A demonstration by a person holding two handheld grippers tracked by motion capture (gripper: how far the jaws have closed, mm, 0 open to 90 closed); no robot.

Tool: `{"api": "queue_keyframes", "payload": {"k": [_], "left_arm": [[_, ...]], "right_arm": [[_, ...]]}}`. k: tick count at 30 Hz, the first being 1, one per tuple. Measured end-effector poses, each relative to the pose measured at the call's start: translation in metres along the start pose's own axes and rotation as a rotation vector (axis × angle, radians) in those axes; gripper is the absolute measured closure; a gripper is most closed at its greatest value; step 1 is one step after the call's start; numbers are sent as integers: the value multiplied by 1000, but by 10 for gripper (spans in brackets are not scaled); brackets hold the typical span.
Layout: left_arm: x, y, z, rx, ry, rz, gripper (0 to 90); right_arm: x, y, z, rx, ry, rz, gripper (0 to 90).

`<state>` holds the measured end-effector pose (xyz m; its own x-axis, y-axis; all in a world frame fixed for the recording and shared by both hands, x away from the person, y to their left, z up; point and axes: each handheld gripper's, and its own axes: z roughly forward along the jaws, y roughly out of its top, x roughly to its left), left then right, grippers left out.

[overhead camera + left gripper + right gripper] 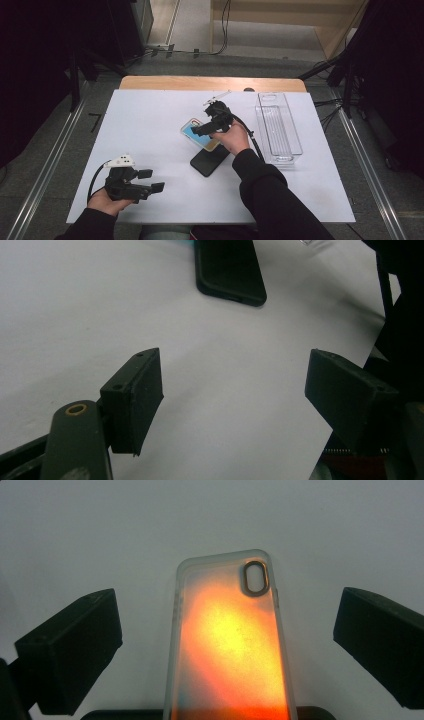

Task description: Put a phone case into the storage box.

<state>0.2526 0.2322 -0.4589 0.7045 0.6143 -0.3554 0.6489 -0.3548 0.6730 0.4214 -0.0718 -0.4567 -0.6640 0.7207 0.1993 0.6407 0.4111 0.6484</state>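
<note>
Phone case [230, 645] flat on counter [150, 125], between our right gripper's [227, 645] wide-open jaws (nothing gripped yet); left gripper [235, 405] idles open, empty.

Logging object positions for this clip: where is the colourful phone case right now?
In the high view the phone case lies flat mid-table, overlapping the black phone, directly beneath the open right gripper, left of the clear bin.
</note>
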Motion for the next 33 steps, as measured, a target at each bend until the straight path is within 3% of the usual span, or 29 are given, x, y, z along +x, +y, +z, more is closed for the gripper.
{"api": "queue_keyframes", "payload": {"k": [9,11,17,29,32,33], "left_arm": [[0,0,0,-2,-1,5,233],[0,0,0,-3,-1,4,233],[0,0,0,-7,-2,0,233],[0,0,1,-1,1,4,233],[1,0,1,2,1,2,233],[1,0,1,1,1,2,233]], "right_arm": [[4,-9,16,41,-24,-8,0],[5,-11,21,59,-58,-21,0],[6,-18,28,63,-38,-20,0],[6,-27,41,142,-75,-40,0],[10,-27,43,151,-109,-72,0],[15,-28,44,159,-156,-102,24]]}}
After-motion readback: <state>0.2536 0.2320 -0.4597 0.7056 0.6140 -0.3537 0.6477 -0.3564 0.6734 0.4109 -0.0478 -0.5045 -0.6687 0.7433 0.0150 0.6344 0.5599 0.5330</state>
